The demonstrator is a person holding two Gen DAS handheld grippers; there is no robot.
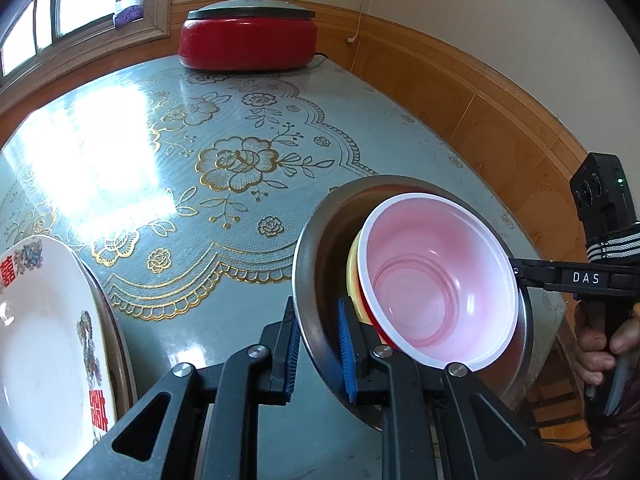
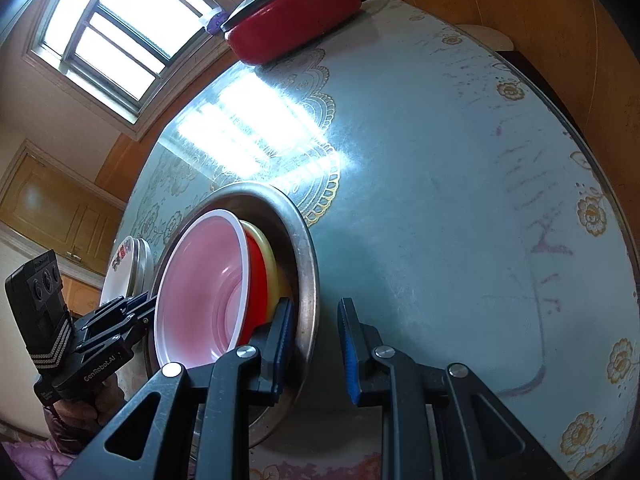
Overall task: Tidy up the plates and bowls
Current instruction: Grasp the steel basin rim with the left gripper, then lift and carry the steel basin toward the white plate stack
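A steel bowl [image 1: 316, 240] [image 2: 310, 248] sits near the table's front edge. Nested in it are a yellow bowl [image 1: 352, 276] [image 2: 274, 264] and a red bowl with a pink-white inside [image 1: 432, 272] [image 2: 200, 280]. My left gripper [image 1: 316, 308] [image 2: 146, 306] is shut on the steel bowl's left rim, one pad inside and one outside. My right gripper [image 2: 315, 306] [image 1: 516, 272] straddles the opposite rim: the inner pad rests against the wall, while a gap shows between the rim and the outer pad. A white printed plate [image 1: 44, 340] [image 2: 124, 264] lies on a steel plate [image 1: 118, 344] [image 2: 145, 264] to the left.
A red electric pot with a grey lid [image 1: 248, 40] [image 2: 296, 16] stands at the far edge of the table [image 1: 240, 160], which has a teal floral cover. A wood-panelled wall runs along the right side. A hand [image 1: 596, 344] holds the right gripper's handle.
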